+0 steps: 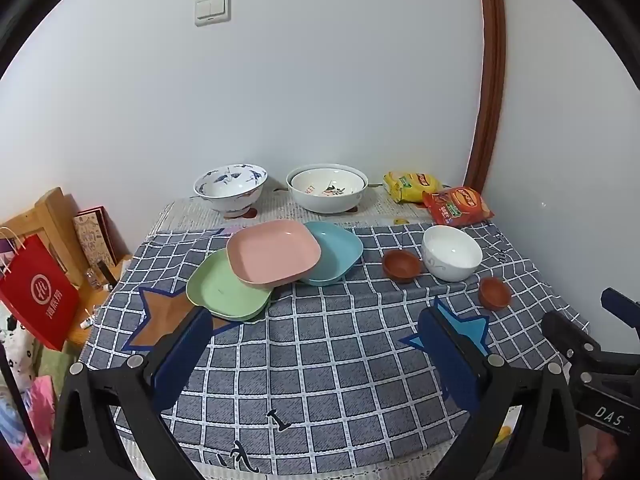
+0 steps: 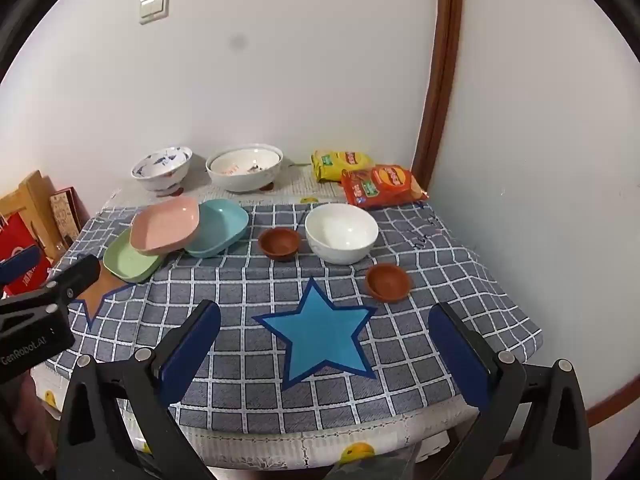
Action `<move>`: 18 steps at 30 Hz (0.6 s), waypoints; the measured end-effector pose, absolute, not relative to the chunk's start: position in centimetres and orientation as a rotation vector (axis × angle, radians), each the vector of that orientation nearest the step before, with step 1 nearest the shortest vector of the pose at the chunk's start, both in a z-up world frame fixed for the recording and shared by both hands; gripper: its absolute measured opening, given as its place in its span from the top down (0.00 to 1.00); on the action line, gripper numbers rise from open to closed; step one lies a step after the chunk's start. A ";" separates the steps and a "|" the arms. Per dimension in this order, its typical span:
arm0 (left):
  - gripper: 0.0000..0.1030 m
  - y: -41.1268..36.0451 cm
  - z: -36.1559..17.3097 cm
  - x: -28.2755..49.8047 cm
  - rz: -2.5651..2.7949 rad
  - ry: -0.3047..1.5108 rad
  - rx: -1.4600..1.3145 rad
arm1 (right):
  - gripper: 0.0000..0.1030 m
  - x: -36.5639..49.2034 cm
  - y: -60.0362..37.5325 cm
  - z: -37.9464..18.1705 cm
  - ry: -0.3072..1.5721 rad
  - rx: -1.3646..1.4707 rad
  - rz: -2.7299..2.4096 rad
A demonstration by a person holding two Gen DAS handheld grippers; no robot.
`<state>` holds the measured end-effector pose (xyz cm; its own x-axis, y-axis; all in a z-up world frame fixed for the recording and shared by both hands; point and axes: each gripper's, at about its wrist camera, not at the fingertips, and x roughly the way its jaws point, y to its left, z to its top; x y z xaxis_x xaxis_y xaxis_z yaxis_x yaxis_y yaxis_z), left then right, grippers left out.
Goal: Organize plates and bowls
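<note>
Pink plate [image 1: 274, 251] lies askew on green plate [image 1: 224, 290] and blue plate [image 1: 334, 252]; both grippers wide, empty; stacking seemingly unstarted, left gripper [image 1: 316, 354] nearest.

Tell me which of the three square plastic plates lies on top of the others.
The pink square plastic plate: it rests across the green plate and the blue plate, which both sit on the checked cloth.

A lived-in home room — a small worktop [image 2: 440, 280] pushed into the corner by the wooden door frame [image 1: 490, 80], draped in a checked tablecloth [image 1: 320, 352] with star patches. Behind the cloth lie snack packets [image 2: 380, 186]; a light switch [image 1: 212, 9] sits on the wall above, and a red shopping bag [image 1: 40, 292] stands left of the worktop.
</note>
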<state>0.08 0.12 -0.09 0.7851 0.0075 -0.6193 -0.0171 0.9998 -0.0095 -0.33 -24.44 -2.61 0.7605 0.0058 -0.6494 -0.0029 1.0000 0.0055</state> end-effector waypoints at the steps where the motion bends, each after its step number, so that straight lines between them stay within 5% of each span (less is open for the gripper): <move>1: 0.00 0.0 0.0 0.1 0.009 0.659 0.007 | 0.01 -0.2 -24.5 -2.7 0.712 0.018 0.010; 18: 0.00 -0.2 0.3 -0.5 0.004 0.660 -0.012 | 0.01 -0.6 -24.7 -2.1 0.704 0.064 0.016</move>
<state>-0.47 -0.25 0.29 0.7901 0.0004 -0.6130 -0.0079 0.9999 -0.0095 -0.56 -24.74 -2.12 0.7620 0.0358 -0.6466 0.0072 0.9979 0.0637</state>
